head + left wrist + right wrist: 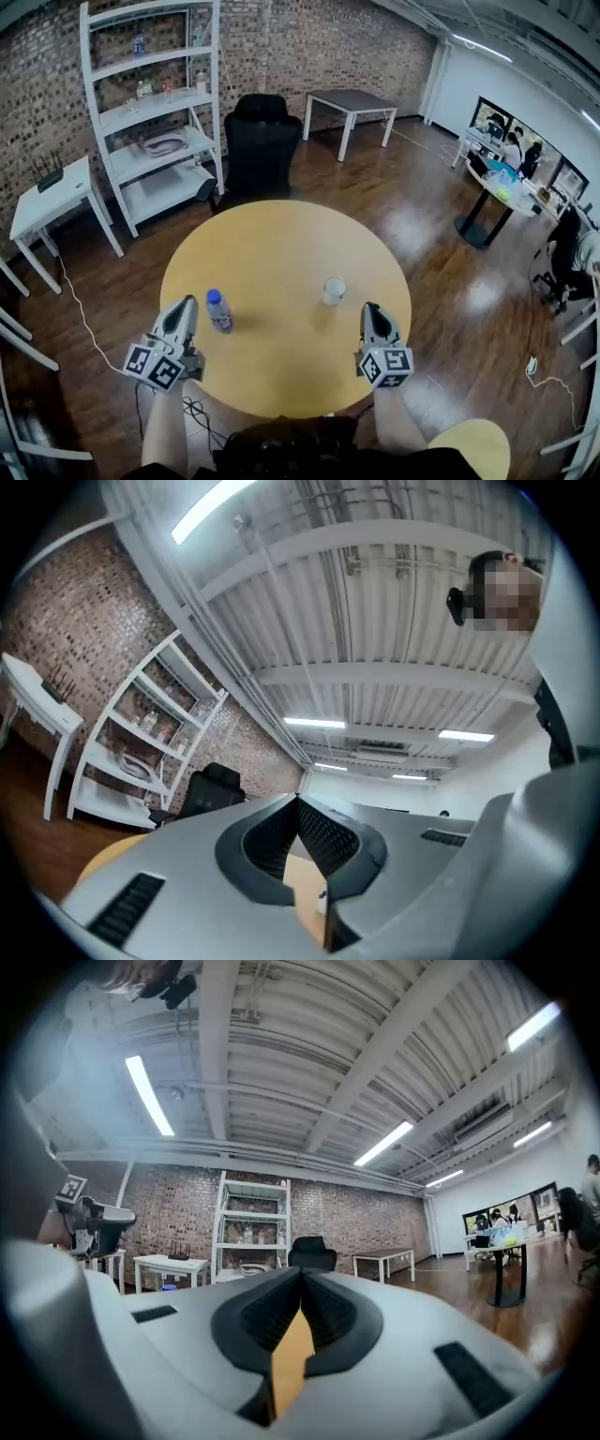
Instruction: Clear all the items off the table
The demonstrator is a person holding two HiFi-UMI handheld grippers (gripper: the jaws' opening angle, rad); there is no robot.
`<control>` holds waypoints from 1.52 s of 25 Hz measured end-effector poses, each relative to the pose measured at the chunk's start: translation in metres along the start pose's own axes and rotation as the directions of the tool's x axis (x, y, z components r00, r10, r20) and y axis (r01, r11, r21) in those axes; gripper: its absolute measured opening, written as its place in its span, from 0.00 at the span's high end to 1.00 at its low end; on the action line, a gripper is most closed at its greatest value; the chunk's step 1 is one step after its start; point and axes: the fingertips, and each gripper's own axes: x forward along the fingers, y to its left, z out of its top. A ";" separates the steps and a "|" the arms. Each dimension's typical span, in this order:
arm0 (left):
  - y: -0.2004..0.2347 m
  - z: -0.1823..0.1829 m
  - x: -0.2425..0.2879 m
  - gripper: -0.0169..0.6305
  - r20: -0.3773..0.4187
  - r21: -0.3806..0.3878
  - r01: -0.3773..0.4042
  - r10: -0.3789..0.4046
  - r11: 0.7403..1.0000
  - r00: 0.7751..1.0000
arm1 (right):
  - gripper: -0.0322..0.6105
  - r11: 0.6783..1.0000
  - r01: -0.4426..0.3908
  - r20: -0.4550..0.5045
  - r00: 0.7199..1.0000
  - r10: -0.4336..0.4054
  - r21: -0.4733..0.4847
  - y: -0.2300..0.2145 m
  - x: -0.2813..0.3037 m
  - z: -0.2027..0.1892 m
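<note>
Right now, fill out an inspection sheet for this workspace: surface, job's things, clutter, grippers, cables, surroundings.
Surface: round yellow wooden table, bare apart from two items.
Job's things: small clear plastic bottle with a blue cap, upright, just ahead of the left gripper; small clear plastic cup, upright, ahead of the right gripper; neither is touched.
Clutter: nothing seen.
Grippers: both shut and empty, at the table's near side.
Cables: white cable on the floor left of the table; black cable below the near edge.
Surroundings: white shelf unit, black office chair, brick wall, people at a far desk.
</note>
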 end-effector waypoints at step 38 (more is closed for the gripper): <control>0.033 -0.034 -0.047 0.60 -0.123 0.273 -0.185 0.225 0.944 0.967 | 0.74 0.974 -0.226 -0.048 0.973 0.225 -0.020 0.084 0.044 -0.005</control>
